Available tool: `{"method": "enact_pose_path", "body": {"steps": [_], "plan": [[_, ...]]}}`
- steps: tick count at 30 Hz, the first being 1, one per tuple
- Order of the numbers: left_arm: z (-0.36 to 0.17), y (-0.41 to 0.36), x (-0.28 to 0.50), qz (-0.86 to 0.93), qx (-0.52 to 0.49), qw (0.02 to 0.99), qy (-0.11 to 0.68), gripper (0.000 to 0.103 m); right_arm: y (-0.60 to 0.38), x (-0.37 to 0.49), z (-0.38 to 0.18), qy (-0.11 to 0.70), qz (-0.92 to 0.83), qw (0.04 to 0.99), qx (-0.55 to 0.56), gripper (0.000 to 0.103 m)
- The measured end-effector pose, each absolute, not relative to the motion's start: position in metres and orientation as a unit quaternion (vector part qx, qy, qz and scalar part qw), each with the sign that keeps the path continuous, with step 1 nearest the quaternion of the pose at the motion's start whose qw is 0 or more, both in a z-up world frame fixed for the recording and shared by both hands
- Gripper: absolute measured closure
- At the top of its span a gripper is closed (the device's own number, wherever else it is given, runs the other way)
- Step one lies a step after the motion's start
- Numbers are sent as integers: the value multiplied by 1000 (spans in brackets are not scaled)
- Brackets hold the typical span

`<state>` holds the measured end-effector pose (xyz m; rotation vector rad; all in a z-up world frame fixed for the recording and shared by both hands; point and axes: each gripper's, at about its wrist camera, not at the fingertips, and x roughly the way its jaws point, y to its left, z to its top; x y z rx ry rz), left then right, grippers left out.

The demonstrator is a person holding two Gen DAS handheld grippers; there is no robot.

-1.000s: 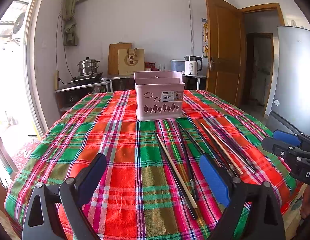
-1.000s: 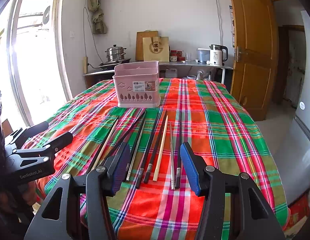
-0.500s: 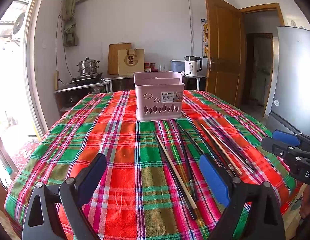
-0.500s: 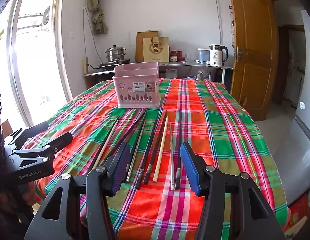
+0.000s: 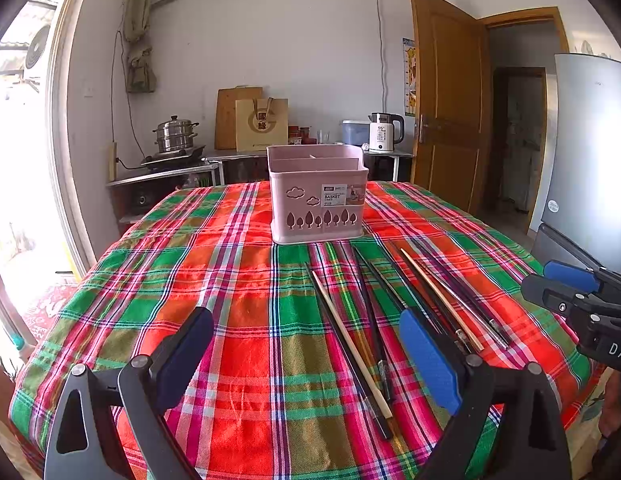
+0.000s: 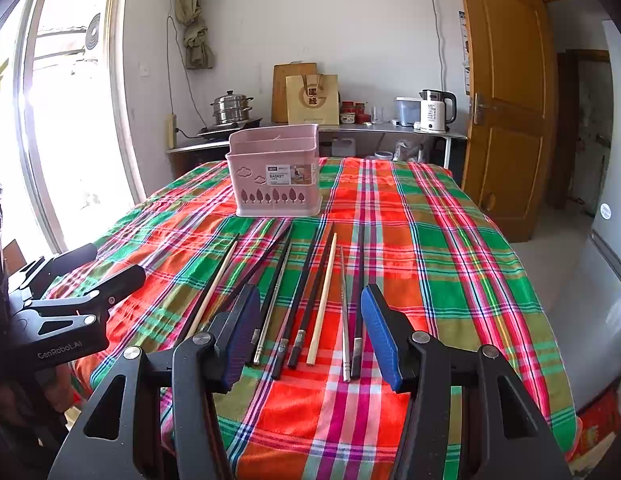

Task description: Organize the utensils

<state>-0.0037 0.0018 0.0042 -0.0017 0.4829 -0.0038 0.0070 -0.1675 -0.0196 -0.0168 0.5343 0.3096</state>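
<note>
Nothing looks sorted yet: the chopsticks point(image 6: 310, 296) all lie loose on the surface, most between and just ahead of the right gripper point(image 6: 310, 334)'s spread, empty jaws, the left gripper point(image 5: 306, 360) likewise spread, the basket point(image 6: 276, 172) farther ahead apparently empty.

plaid tablecloth point(image 5: 238, 280); steamer pot point(image 5: 176, 134), white kettle point(image 5: 384, 132) on back counter (beside wooden door point(image 5: 446, 96)).
</note>
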Motion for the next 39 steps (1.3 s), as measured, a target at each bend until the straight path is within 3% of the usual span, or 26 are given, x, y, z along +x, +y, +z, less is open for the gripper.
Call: {"method": "enact_pose_path", "body": {"steps": [29,39], "plan": [[6,-1,-3,-2,-3,970,243,8,-167,7,-19,262,152,953,-8,49],[-4,9,27,1,0,960,279,8,-163,21,-23,271,156,950,-13,49]]}}
